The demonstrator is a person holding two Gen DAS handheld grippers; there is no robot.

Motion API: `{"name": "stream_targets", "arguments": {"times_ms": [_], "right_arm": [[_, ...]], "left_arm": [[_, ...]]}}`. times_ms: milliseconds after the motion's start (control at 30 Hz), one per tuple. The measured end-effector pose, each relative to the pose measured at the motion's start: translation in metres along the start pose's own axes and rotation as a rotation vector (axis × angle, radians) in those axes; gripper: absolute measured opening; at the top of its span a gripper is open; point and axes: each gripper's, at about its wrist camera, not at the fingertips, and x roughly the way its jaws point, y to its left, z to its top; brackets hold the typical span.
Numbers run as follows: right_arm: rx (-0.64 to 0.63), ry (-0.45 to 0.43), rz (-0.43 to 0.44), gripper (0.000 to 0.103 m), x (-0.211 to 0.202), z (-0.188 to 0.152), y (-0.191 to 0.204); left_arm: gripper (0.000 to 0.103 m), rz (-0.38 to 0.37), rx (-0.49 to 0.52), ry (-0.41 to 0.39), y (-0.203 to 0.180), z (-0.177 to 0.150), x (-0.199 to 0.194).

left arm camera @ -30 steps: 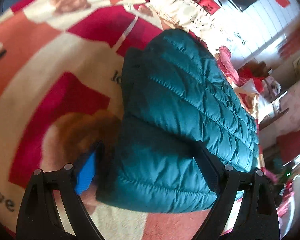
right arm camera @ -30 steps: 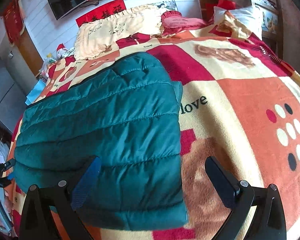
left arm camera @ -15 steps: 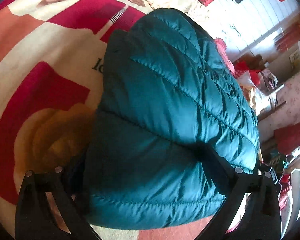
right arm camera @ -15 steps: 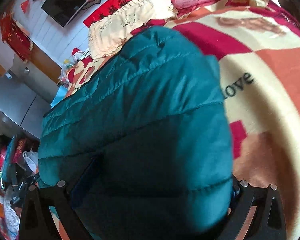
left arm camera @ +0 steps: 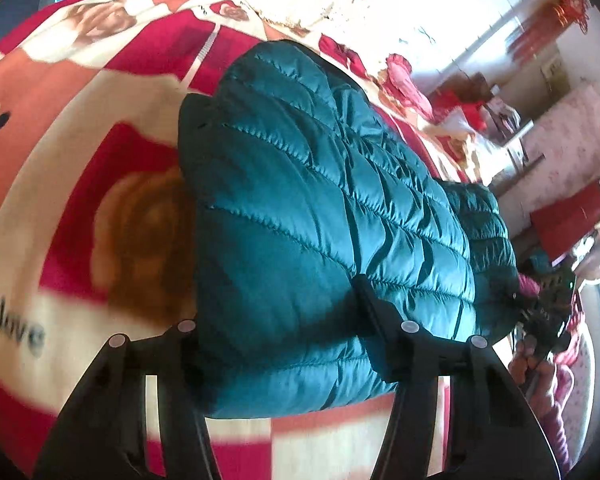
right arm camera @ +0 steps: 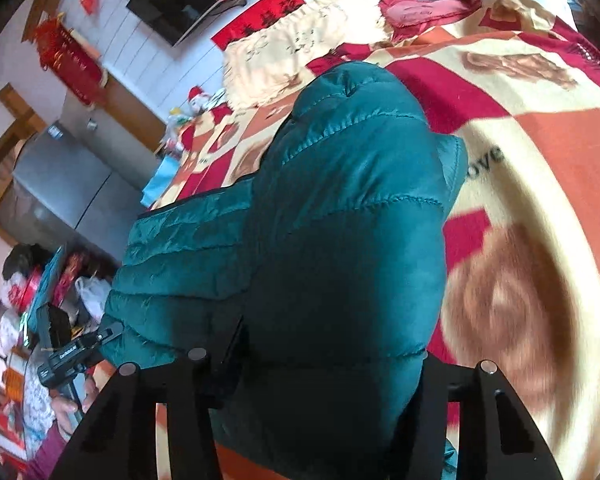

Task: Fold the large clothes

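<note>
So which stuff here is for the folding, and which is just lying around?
For the folding:
- teal puffer jacket
- left gripper, closed on the jacket's near edge
- right gripper, gripping the same edge

Just lying around:
- patterned blanket under the jacket
- cream pillow
- red pillow
- wall TV

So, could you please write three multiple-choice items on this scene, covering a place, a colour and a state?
1. The quilted puffer jacket lies on:
A. a wooden floor
B. a patterned red-and-cream blanket
C. a chair

2. The jacket is:
A. teal
B. yellow
C. black

3. The left tool is:
A. open, well clear of the jacket
B. closed on nothing
C. gripping the jacket's edge

Answers: 1 B, blanket shows all around it. 2 A, teal in both views. 3 C, padding bulges between its fingers.
</note>
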Motion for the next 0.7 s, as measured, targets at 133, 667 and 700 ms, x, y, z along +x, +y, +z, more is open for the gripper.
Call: {"name": "stream_targets", "arguments": {"times_ms": [133, 667, 700], "right_arm": [[0.000, 0.047, 0.023, 0.052, -0.026, -0.035, 0.006], [-0.083, 0.040, -0.288, 0.078, -0.071, -0.109, 0.036], [-0.105, 0.030, -0.315, 0.078, -0.077, -0.111, 0.042]], "left_arm": [[0.054, 0.004, 0.007, 0.053, 0.002, -0.037, -0.021], [0.075, 0.306, 0.097, -0.093, -0.021, -0.103, -0.066], [0.075, 0.316, 0.110, -0.116, -0.026, -0.105, -0.071]]}}
